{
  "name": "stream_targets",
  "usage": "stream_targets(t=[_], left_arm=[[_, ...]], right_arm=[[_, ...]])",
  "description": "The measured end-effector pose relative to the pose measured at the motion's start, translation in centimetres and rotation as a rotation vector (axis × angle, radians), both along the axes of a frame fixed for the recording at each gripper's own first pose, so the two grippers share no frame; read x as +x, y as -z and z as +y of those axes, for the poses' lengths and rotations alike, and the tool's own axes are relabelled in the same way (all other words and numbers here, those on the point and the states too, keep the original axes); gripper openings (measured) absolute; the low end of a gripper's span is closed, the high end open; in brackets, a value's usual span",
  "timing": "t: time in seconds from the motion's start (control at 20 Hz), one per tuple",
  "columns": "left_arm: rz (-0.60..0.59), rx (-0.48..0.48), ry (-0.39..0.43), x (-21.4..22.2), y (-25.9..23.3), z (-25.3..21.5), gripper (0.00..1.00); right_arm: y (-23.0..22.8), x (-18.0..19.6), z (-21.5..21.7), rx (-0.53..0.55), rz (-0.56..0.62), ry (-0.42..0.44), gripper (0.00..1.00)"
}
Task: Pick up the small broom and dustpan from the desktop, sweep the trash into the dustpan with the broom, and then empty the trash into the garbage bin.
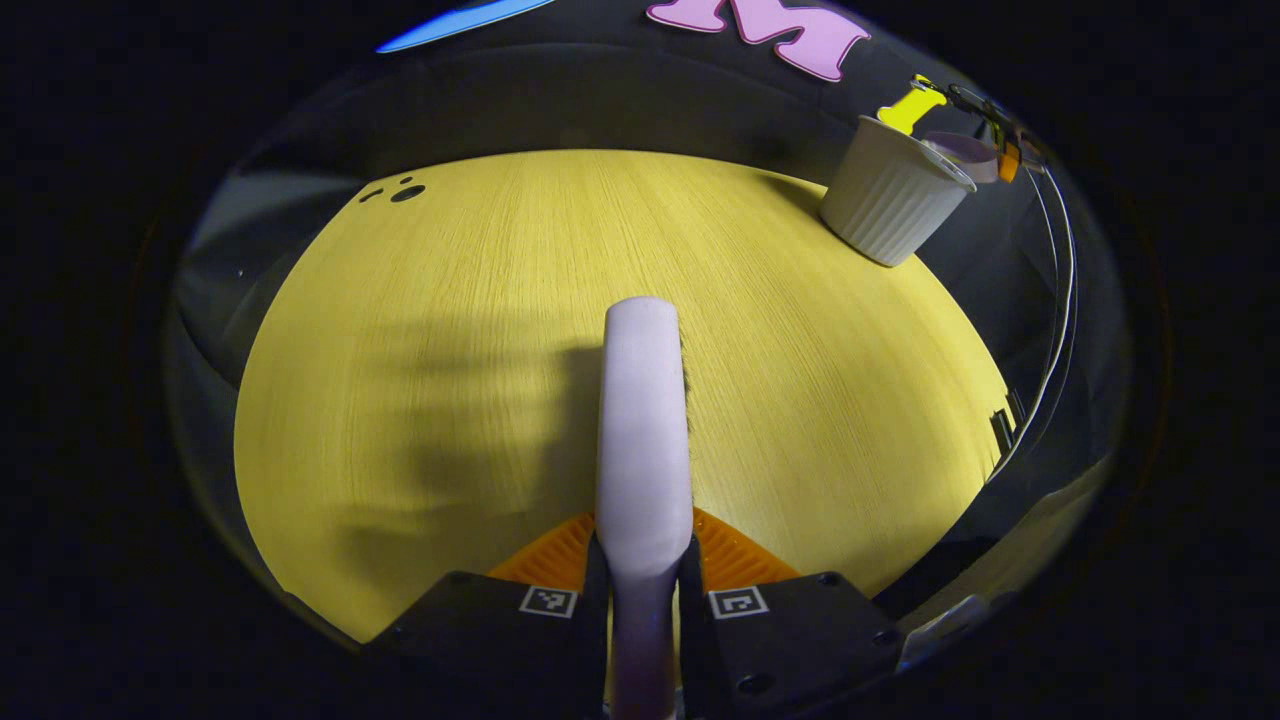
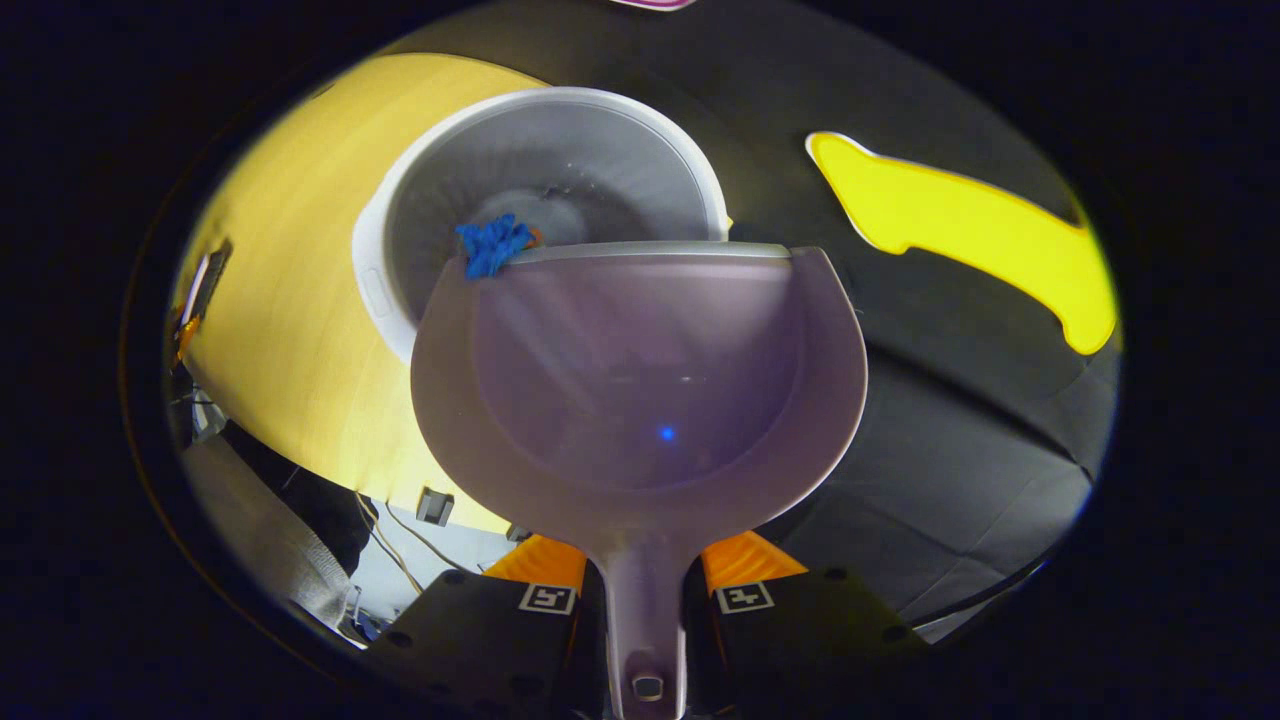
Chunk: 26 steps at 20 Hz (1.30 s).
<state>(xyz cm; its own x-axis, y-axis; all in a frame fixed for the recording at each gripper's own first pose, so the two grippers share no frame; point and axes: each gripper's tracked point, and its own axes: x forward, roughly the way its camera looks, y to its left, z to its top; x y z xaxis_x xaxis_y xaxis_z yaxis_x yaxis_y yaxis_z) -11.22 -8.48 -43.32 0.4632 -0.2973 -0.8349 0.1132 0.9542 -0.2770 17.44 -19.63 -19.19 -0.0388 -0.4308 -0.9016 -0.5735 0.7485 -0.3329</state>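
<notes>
Desktop is the biggest thing, a yellow wood-grain top, bare under the left gripper, with a few dark spots at its far left edge

Garbage bin next: white, ribbed, standing at the desktop's far right corner; from the left gripper view it sits well apart from the broom, with the far-off right gripper and dustpan over its rim

Dustpan, lilac, round-backed: its handle is clamped between the fingers of the right gripper, jaws narrow and pressing from both sides; pan pitched forward, front lip over the bin's mouth

Broom, pale lilac: left gripper is closed tight on its handle, broom pointing out over the desktop, held off to the side and idle, judging by how far it is from the bin

Trash: small blue crumpled scrap, right at the left end of the dustpan's lip, above the bin's inside; whether it is touching the lip or already dropping, cannot tell

Step in hand reads as emptying, the last part of the task. To do it well: keep the lip inside the bin's rim, tip steeper so the scrap slides off, bias toward the left corner where it sits, a small shake if it clings, and don't knock the bin
</notes>
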Motion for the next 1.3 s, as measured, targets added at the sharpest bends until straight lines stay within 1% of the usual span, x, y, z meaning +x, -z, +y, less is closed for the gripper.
stream_targets(t=[0.05, 0.1, 0.15, 0.25, 0.35, 0.4, 0.45, 0.5, 0.65, 0.7, 0.75, 0.8, 0.85, 0.9, 1.0, 1.1, 1.15, 1.2, 1.25, 1.3], left_arm=[[0.002, 0.003, 0.003, 0.1, 0.0, 0.0, 0.31], [0.002, 0.008, 0.005, 0.2, 0.0, 0.1, 0.33], [0.001, 0.011, 0.008, 0.2, -0.1, 0.0, 0.31], [0.0, 0.009, 0.008, 0.4, -0.2, 0.0, 0.31], [0.002, 0.015, 0.011, 0.5, -0.3, 0.0, 0.31], [0.001, 0.02, 0.013, 0.5, -0.3, 0.0, 0.31], [0.001, 0.024, 0.016, 0.6, -0.4, -0.1, 0.31], [0.0, 0.027, 0.019, 0.6, -0.5, -0.1, 0.31], [-0.003, 0.041, 0.028, 0.8, -0.7, -0.1, 0.31], [-0.003, 0.047, 0.033, 0.9, -0.8, -0.1, 0.31], [-0.005, 0.054, 0.039, 1.1, -1.0, 0.0, 0.33], [-0.009, 0.062, 0.044, 1.3, -1.2, 0.0, 0.32], [-0.013, 0.068, 0.049, 1.6, -1.3, 0.1, 0.31], [-0.016, 0.073, 0.054, 1.9, -1.6, 0.2, 0.31], [-0.021, 0.081, 0.061, 2.4, -1.8, 0.4, 0.31], [-0.024, 0.09, 0.069, 2.6, -2.0, 0.3, 0.31], [-0.024, 0.095, 0.075, 2.6, -2.0, 0.4, 0.31], [-0.025, 0.099, 0.08, 2.7, -2.1, 0.4, 0.33], [-0.027, 0.102, 0.085, 2.8, -2.1, 0.5, 0.31], [-0.028, 0.103, 0.088, 2.8, -2.1, 0.4, 0.35]], right_arm=[[0.0, 0.0, 0.0, 0.001, -0.002, 0.004, 0.36], [-0.1, -0.1, 0.0, -0.001, -0.003, 0.0, 0.36], [0.0, -0.1, -0.2, -0.006, -0.004, -0.008, 0.36], [-0.1, -0.2, -0.5, -0.004, -0.02, -0.014, 0.36], [-0.5, -0.3, -0.5, 0.015, -0.049, 0.0, 0.36], [-0.8, -0.4, -0.4, 0.039, -0.075, 0.011, 0.36], [-1.3, -0.5, -0.4, 0.069, -0.107, 0.025, 0.32], [-2.0, -0.6, 0.0, 0.097, -0.143, 0.036, 0.36], [-4.5, -1.4, 1.0, 0.186, -0.257, 0.033, 0.36], [-5.3, -1.9, 1.9, 0.22, -0.292, 0.032, 0.36], [-5.9, -2.8, 2.9, 0.257, -0.319, 0.029, 0.4], [-6.5, -3.6, 4.0, 0.294, -0.34, 0.027, 0.4], [-6.9, -4.6, 5.0, 0.327, -0.358, 0.03, 0.36], [-7.2, -5.3, 6.0, 0.353, -0.373, 0.031, 0.4], [-7.6, -6.7, 7.6, 0.397, -0.396, 0.021, 0.32], [-7.3, -8.4, 8.6, 0.443, -0.398, 0.006, 0.39], [-7.0, -9.0, 9.8, 0.466, -0.396, -0.003, 0.36], [-6.8, -9.9, 11.1, 0.491, -0.387, -0.01, 0.36], [-6.3, -10.7, 12.3, 0.514, -0.378, -0.013, 0.36], [-5.5, -11.4, 13.3, 0.537, -0.365, -0.016, 0.36]])
